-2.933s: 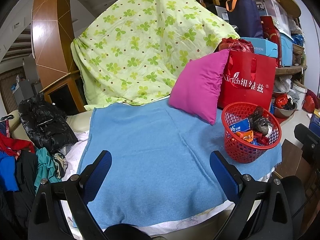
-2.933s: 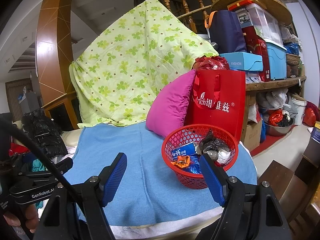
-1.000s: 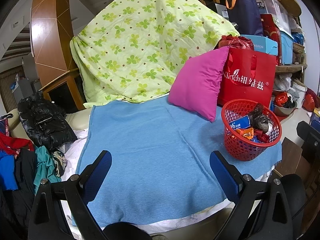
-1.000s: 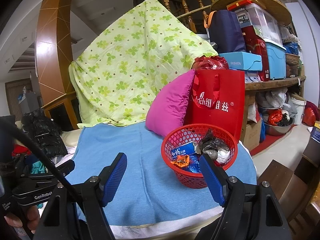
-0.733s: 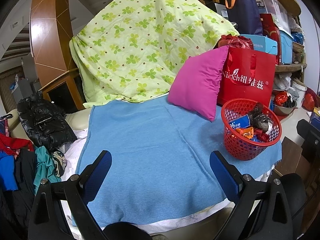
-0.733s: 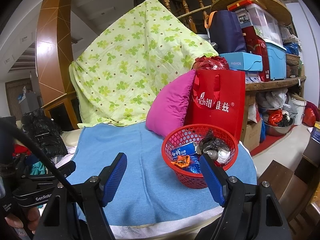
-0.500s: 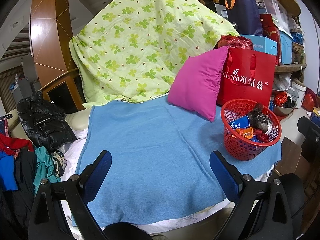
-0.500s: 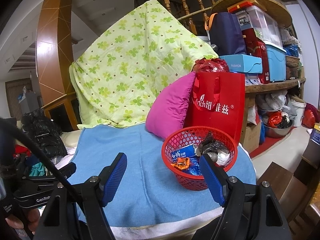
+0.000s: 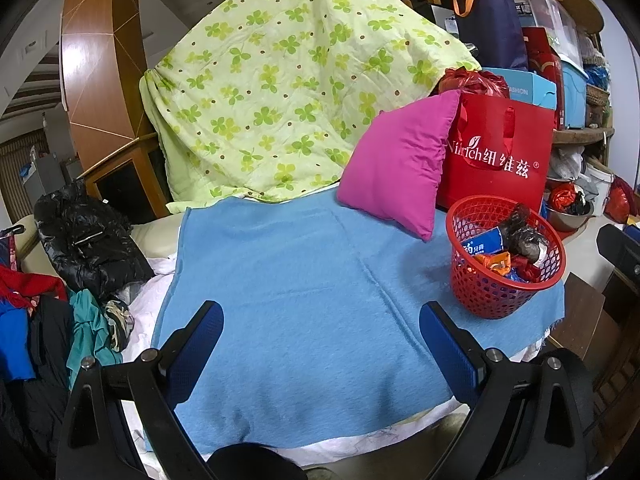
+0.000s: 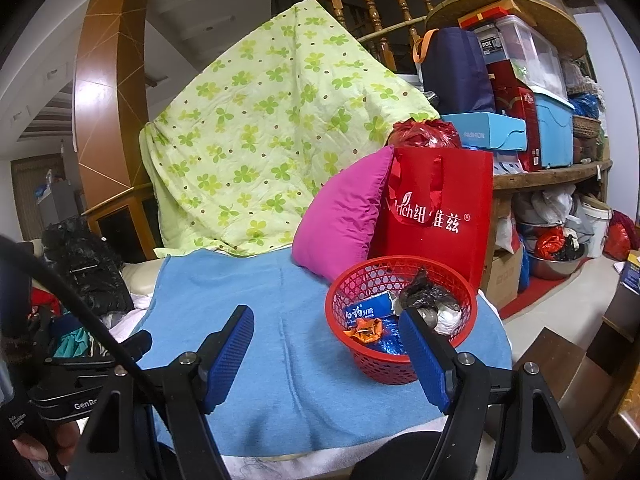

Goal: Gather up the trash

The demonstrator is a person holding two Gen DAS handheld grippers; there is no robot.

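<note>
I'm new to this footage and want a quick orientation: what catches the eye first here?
The red basket, full of wrappers and crumpled bags, sits at the right end of the blue blanket. Behind it a magenta pillow leans against a red gift bag, with a green clover quilt draped further back. Both claws, left claw and right claw, hover open and hold nothing.
</note>
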